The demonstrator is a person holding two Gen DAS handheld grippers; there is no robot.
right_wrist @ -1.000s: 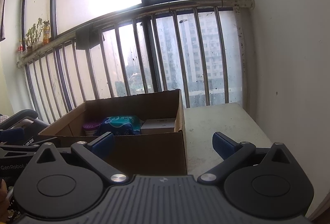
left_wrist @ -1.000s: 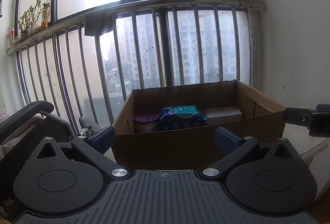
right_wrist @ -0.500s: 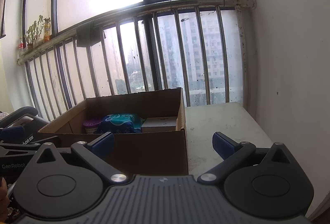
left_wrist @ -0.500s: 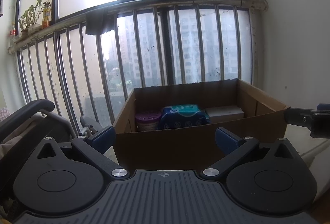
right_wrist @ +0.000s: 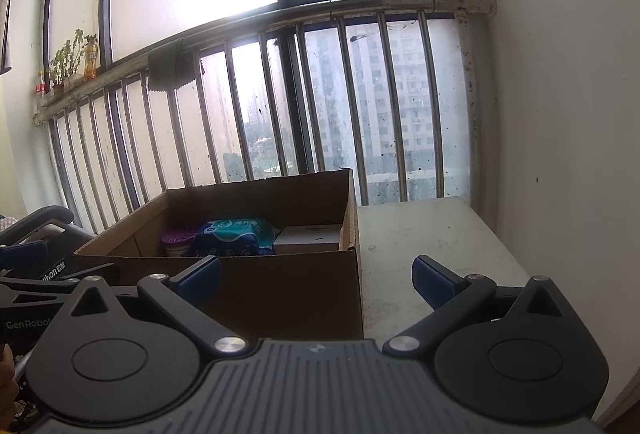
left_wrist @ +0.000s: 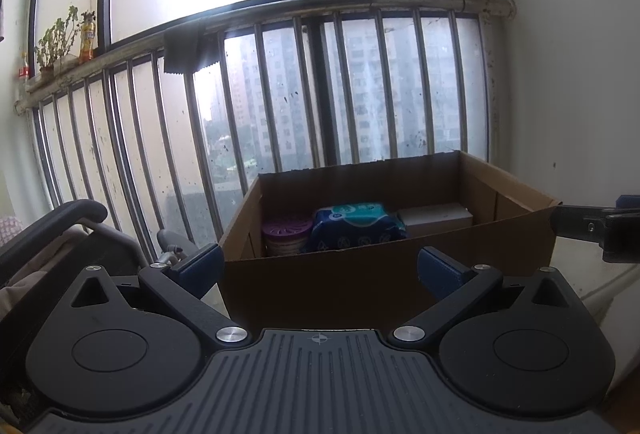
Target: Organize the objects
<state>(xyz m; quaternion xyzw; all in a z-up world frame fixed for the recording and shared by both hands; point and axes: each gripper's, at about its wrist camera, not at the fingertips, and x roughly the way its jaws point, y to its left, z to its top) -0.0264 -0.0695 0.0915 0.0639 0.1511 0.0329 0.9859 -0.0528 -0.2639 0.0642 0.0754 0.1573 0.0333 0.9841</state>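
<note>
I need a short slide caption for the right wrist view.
Open right gripper faces a cardboard box holding a purple-lidded tub, blue pack and white carton.

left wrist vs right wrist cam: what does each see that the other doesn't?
Left wrist only: the right gripper's fingers poking in at the right edge, past the cardboard box.

Right wrist only: the bare white tabletop right of the box, and the left gripper at the left edge.

Both: the box holding a purple-lidded tub, a blue packet and a white carton; each camera's own gripper stands open and empty.
</note>
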